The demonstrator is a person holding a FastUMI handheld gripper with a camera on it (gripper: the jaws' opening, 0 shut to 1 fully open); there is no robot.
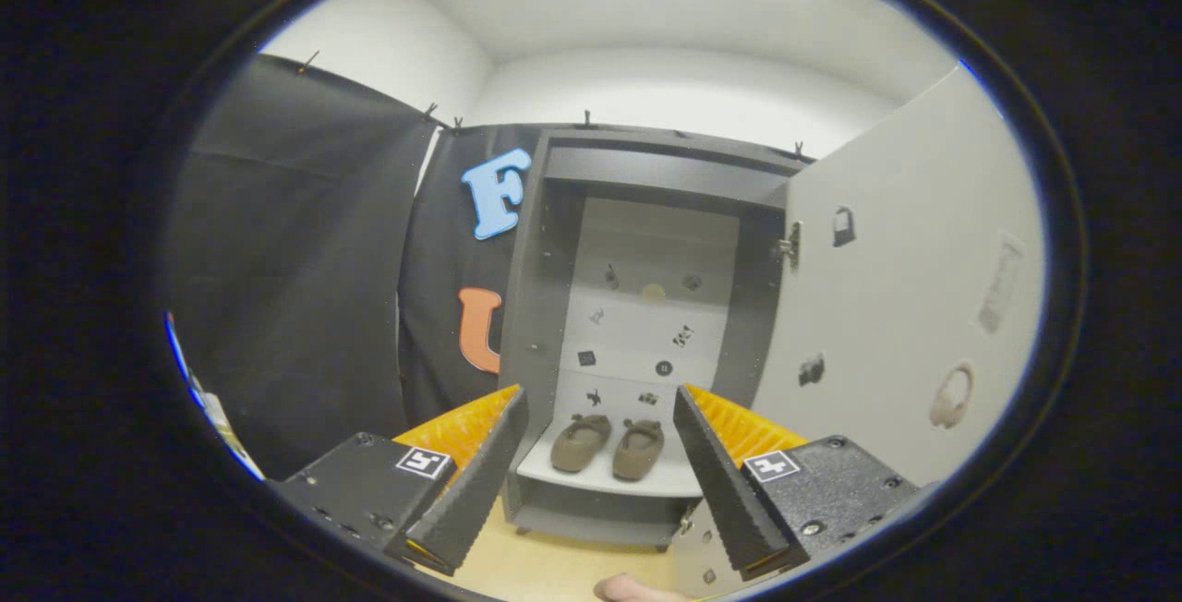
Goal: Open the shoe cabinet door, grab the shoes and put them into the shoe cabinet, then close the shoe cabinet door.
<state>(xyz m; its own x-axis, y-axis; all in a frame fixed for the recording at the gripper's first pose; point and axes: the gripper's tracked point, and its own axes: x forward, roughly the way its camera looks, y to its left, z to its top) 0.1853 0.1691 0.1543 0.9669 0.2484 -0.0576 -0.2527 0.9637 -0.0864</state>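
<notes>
The shoes [608,444] already sit on the cabinet [545,307] shelf. The hand-held gripper [600,473] is wide open, empty. The door [905,307] stands open; a careless push may slam it.

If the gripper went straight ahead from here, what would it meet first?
Probably the shoes on the cabinet's bottom shelf; the open gripper frames them, with nothing between. Depth is uncertain.

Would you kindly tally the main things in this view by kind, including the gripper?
Shoes: 2, and, side by side on the cabinet's bottom shelf
Shoe cabinet: 1
Cabinet door: 1, swung open
Gripper: 1, fingers apart, empty
Total: 5
</notes>
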